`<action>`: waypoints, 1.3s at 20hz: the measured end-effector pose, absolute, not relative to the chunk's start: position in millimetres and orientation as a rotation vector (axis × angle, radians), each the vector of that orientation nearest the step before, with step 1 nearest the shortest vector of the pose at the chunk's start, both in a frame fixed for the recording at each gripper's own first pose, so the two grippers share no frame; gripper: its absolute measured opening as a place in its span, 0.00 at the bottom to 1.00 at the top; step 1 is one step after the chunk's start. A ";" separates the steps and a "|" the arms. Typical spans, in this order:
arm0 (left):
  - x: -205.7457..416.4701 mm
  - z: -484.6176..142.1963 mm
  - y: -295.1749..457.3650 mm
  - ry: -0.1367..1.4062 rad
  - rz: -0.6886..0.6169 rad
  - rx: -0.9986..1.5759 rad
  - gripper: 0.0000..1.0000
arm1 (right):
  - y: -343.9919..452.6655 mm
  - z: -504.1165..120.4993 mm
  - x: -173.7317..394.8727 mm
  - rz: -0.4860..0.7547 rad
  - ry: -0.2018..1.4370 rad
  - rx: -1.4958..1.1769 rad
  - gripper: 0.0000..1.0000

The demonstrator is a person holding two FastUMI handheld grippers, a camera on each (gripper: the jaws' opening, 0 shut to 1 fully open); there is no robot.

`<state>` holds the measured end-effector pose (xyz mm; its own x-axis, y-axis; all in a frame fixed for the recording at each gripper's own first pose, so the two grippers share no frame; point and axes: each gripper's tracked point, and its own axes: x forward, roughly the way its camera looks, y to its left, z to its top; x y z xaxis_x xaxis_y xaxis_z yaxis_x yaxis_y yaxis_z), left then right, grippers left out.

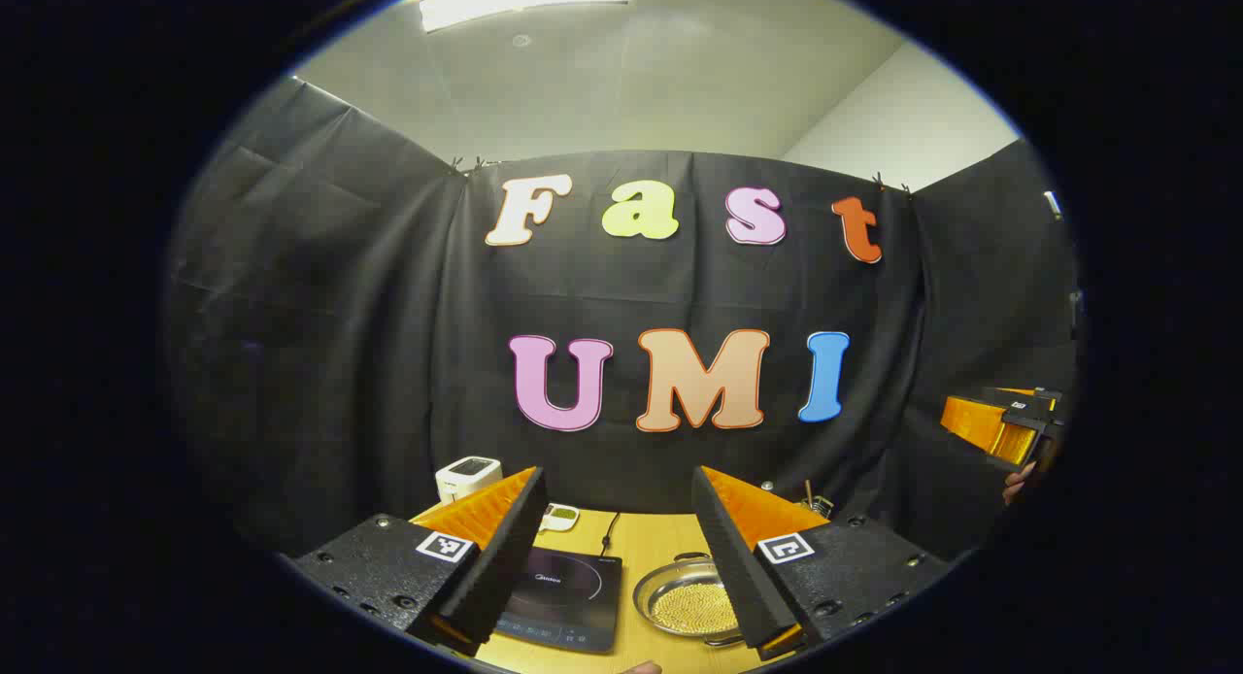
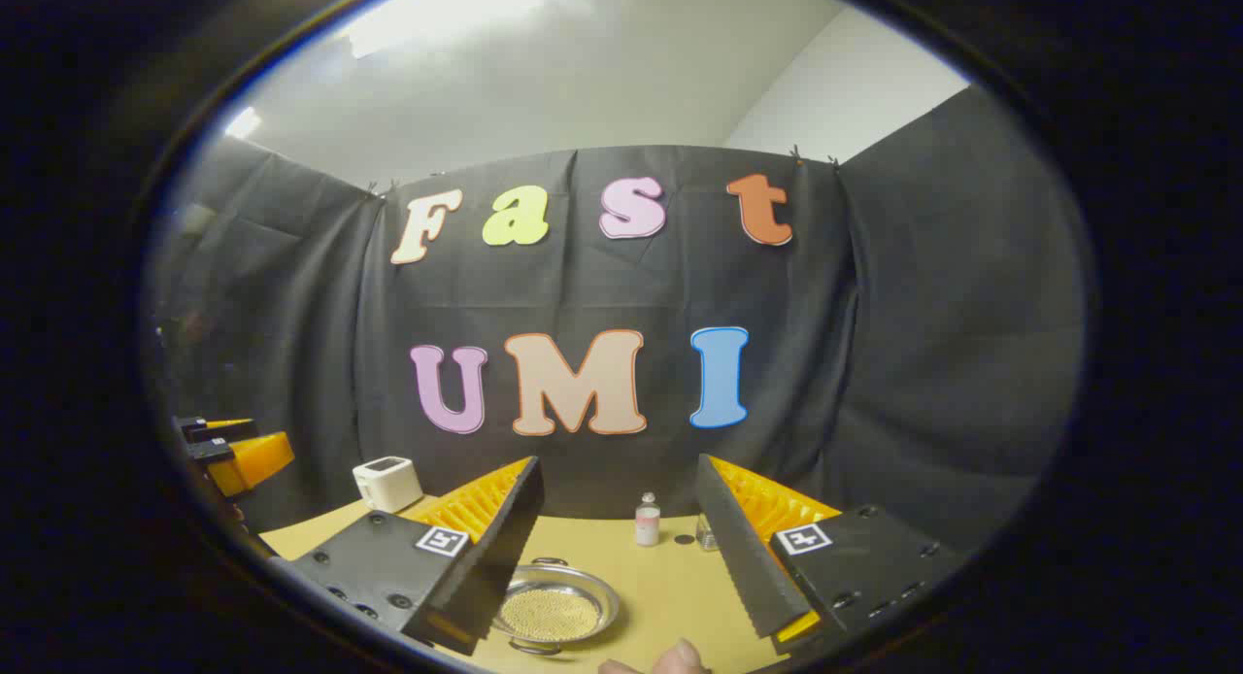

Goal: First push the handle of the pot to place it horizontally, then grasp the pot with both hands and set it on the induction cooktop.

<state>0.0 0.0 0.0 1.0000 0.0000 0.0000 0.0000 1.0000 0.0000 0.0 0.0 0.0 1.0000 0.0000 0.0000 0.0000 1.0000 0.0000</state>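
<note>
A shallow silver pot [image 1: 688, 601] holding fine golden grains sits on the wooden table, with one small loop handle on its far rim and one on its near rim. A black induction cooktop [image 1: 560, 596] lies just to its left. My left gripper [image 1: 618, 475] hovers open above both, nothing between its fingers. In the right gripper view the pot [image 2: 555, 608] lies low beside the left finger. My right gripper [image 2: 618, 460] is open and holds nothing. Each gripper is seen from the other's side: the right gripper [image 1: 1005, 426] and the left gripper [image 2: 233, 455].
A white boxy appliance [image 1: 468, 477] stands at the table's back left, also the appliance [image 2: 386, 482]. A small bottle [image 2: 647, 520] stands near the back wall. A cord [image 1: 610, 530] runs from the cooktop. A person's fingertips [image 2: 670, 658] show at the near edge.
</note>
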 end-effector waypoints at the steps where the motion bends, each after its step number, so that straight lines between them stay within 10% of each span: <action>1: -0.8 -0.5 -0.2 0.003 0.001 -0.002 0.86 | -1.4 1.0 0.2 0.001 -0.002 -0.005 0.97; 20: -4.1 -6.7 1.8 0.028 0.026 0.005 0.96 | 12.7 -18.1 11.7 0.075 0.064 -0.001 0.95; 26: 1.5 -12.4 15.7 0.038 0.036 0.015 0.91 | 37.7 -47.1 23.5 0.121 0.142 0.017 0.75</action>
